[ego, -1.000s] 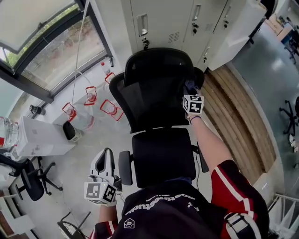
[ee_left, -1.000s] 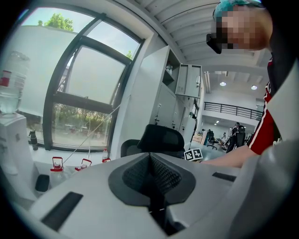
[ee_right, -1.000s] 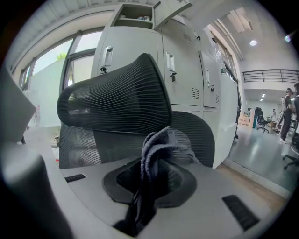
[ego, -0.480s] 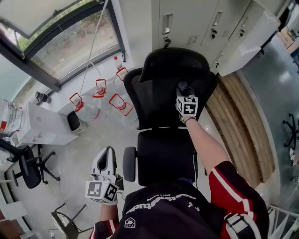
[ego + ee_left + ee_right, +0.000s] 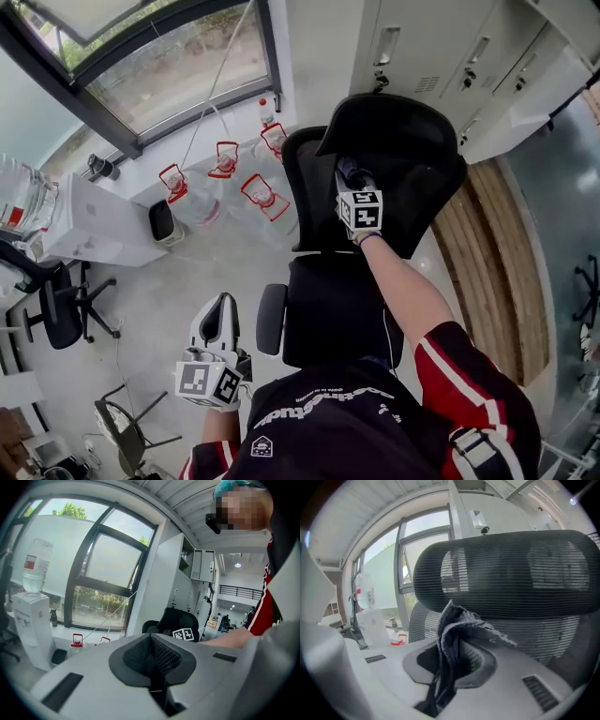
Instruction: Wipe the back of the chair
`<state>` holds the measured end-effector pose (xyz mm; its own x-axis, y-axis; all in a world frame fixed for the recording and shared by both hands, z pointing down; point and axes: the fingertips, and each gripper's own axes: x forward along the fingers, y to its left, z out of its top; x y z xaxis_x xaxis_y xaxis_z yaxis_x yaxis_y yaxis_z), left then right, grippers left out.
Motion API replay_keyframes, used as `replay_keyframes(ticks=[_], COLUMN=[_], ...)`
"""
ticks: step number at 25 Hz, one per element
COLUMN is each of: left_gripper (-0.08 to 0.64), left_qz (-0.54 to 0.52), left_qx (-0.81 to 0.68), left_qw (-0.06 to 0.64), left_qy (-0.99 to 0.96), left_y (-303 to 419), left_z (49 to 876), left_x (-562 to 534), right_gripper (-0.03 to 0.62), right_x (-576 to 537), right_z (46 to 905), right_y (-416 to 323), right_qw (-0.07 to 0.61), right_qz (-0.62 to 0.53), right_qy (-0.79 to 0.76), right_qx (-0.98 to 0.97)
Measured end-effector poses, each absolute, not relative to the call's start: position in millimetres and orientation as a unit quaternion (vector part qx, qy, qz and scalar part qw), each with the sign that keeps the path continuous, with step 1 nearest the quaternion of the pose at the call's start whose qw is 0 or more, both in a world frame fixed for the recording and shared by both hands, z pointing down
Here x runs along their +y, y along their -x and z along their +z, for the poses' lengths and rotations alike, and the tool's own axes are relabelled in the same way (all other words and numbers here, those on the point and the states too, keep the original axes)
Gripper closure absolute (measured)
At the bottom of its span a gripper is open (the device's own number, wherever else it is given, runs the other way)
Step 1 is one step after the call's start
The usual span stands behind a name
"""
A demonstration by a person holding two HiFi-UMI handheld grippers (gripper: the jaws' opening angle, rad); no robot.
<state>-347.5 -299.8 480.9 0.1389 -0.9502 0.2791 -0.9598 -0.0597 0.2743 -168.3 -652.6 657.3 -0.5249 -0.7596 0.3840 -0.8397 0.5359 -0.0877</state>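
Cloth is pinched by the right hand-held gripper at the chair back for wiping; left hand-held gripper, pressed together, is idle.

Black mesh chair back, matt, ribbed. Dark grey cloth, coarse weave, frayed edge. Pale floor, smooth, faint sheen.

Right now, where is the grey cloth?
The grey cloth is pinched in the right gripper, in the right gripper view's lower centre, in front of the mesh chair back just below the headrest.
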Motion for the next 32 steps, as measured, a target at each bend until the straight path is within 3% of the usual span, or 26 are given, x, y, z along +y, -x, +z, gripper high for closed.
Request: replay_keyframes(ticks=[12,18,23,32], left_gripper=[0.535,0.535,0.535,0.535], left_qz=[0.013,0.011,0.002,0.013], left_qx=[-0.692,-0.691,-0.663,-0.589], left_qw=[0.200,0.198,0.188,0.176], left_qy=[-0.693,-0.695,-0.725,-0.789], left_y=[381,381,352,271], left_z=[479,476,469,463], left_x=[-261,-250,-263,-291], right_gripper=[0.518,0.518,0.520,0.520], right_x=[-631,-596,-583,-571], right_z=[652,630,614,624], right_y=[283,305,257,91], right_qw=[0.147,0.137,0.121,0.126], right_qz=[0.138,0.114,0.114,0.130], right_qy=[-0.369,-0.318,-0.340,-0.433], right_qx=[-0.907,-0.931,-0.926,-0.883])
